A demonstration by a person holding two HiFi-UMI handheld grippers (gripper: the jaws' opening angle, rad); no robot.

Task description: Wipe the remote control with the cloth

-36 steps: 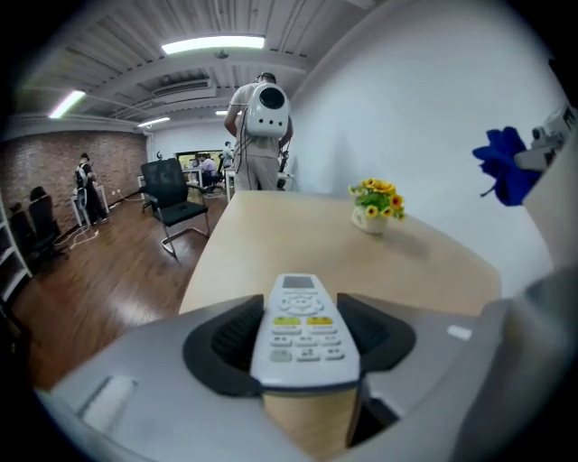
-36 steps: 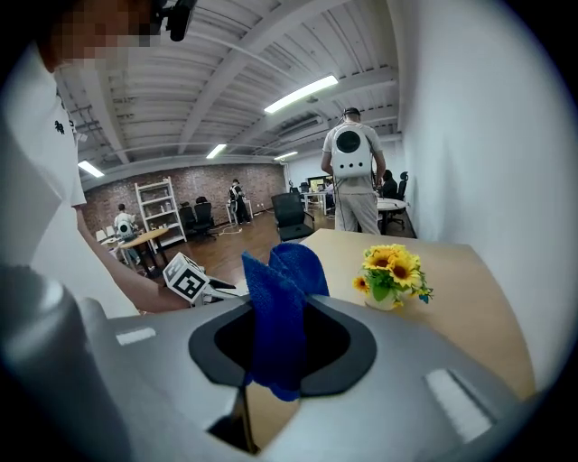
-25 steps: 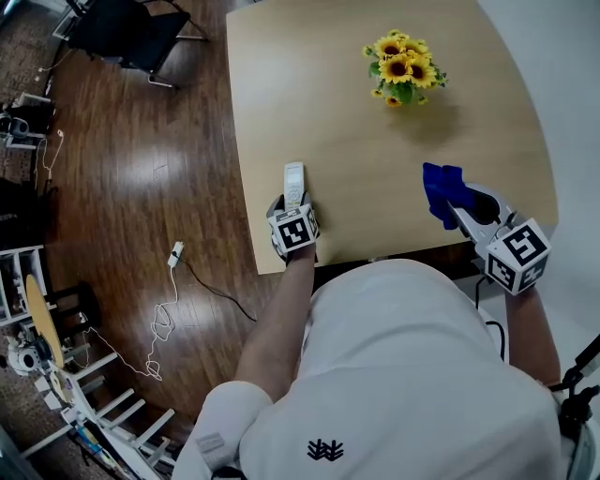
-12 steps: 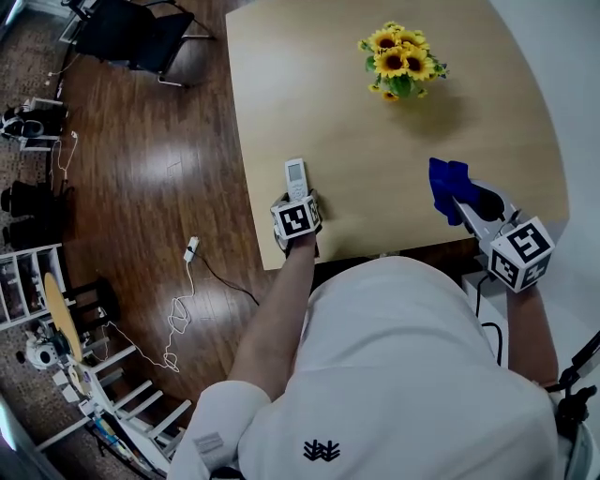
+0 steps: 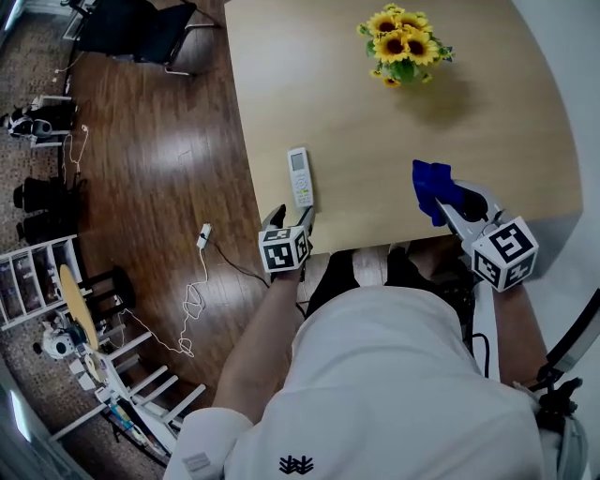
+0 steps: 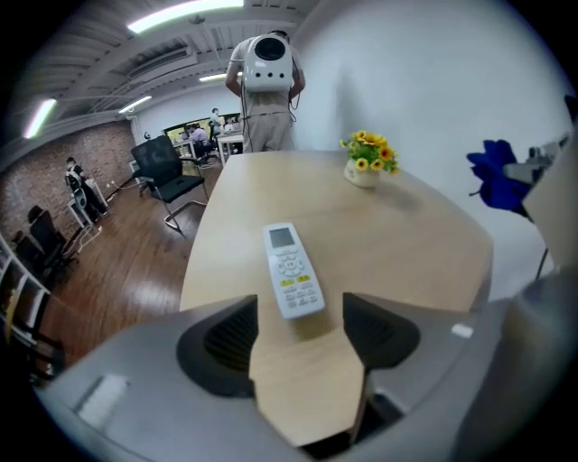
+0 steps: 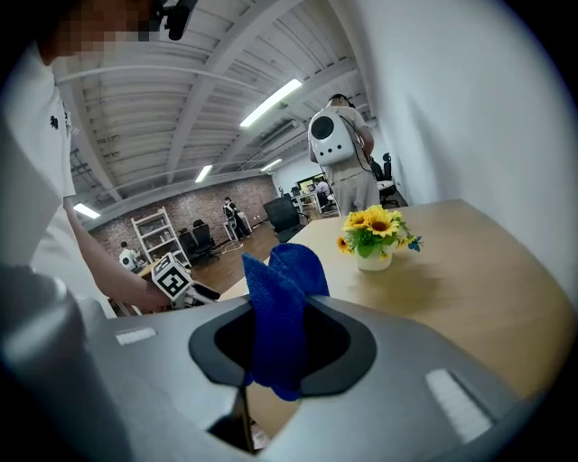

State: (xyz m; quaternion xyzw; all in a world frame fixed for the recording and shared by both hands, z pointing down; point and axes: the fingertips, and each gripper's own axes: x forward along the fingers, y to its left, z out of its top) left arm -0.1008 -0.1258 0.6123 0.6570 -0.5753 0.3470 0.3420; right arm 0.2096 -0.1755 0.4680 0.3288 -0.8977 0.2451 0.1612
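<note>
A white remote control (image 5: 298,176) lies face up on the wooden table (image 5: 375,112), close to its left edge. My left gripper (image 5: 291,217) hovers just short of the remote's near end, open and holding nothing. In the left gripper view the remote (image 6: 292,271) sits just beyond the spread jaws of that gripper (image 6: 302,329). My right gripper (image 5: 448,202) is over the table's near right part, shut on a blue cloth (image 5: 429,186). Seen from the right gripper (image 7: 280,347), the cloth (image 7: 275,307) sticks up between the jaws.
A small pot of sunflowers (image 5: 403,42) stands at the far side of the table. Left of the table is wooden floor with a white cable (image 5: 192,291) and a black chair (image 5: 131,28). Shelving (image 5: 37,281) lines the far left.
My left gripper has let go of the remote, opened wider and drawn back toward the table's near edge. The remote stays on the table. The right gripper with the cloth has sunk a little.
</note>
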